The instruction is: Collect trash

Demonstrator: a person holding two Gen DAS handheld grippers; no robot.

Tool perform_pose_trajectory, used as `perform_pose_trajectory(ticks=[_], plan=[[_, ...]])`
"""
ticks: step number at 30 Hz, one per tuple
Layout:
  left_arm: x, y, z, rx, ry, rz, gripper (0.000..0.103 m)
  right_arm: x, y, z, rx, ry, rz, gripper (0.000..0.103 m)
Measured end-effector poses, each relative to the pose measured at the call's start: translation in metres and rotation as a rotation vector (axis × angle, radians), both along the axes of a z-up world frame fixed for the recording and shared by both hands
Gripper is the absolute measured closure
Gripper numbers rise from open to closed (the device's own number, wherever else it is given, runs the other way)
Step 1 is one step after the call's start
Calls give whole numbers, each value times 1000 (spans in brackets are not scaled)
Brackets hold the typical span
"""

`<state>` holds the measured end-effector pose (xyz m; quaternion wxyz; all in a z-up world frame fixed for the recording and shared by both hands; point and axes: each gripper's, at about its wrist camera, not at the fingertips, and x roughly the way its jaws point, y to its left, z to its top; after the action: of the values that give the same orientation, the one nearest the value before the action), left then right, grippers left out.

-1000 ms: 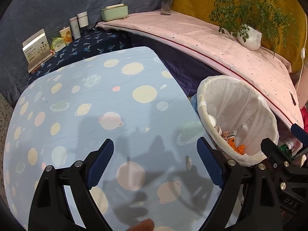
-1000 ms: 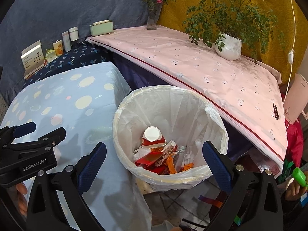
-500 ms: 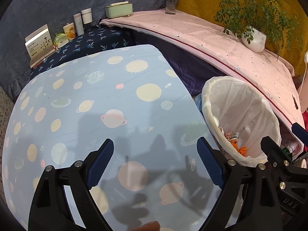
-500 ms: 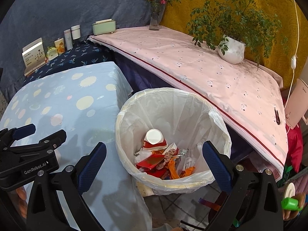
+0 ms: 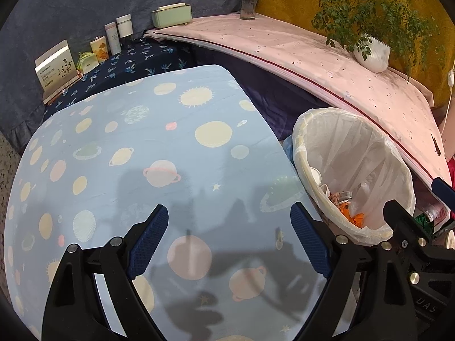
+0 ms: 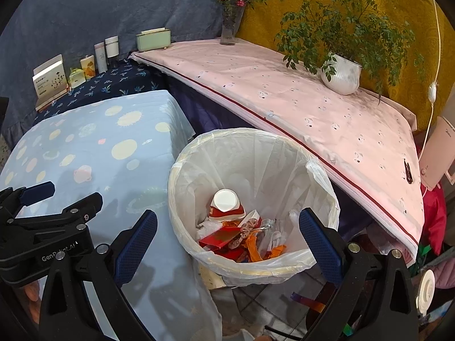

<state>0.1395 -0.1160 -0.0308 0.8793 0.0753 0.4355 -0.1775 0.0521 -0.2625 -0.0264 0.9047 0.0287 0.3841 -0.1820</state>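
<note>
A bin lined with a white bag [image 6: 256,153] stands between two tables; it also shows in the left wrist view [image 5: 352,153]. Inside lie a red-and-white paper cup [image 6: 226,206], red wrappers [image 6: 221,237] and orange scraps [image 6: 256,251]. My right gripper [image 6: 227,234] is open and empty, held above the bin's near rim. My left gripper [image 5: 229,236] is open and empty above the blue planet-print tablecloth [image 5: 136,153], left of the bin. The left gripper's body shows in the right wrist view [image 6: 48,227].
A pink-clothed table [image 6: 298,108] holds a potted plant [image 6: 341,74] and a flower vase [image 6: 229,28]. A dark blue shelf [image 5: 125,65] at the back carries a card, jars, bottles and a green box [image 5: 170,18]. Clutter lies on the floor at right [image 6: 426,284].
Both grippers have drawn back and risen slightly, so the bin and tables look a little farther away. Both stay open and empty.
</note>
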Motion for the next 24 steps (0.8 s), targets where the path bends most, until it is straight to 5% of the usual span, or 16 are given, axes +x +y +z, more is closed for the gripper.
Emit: perform_pose_trajectory(ticks=[24], plan=[[-7, -10, -2, 28, 3, -16, 21, -6, -9, -8, 5, 5, -15, 7]])
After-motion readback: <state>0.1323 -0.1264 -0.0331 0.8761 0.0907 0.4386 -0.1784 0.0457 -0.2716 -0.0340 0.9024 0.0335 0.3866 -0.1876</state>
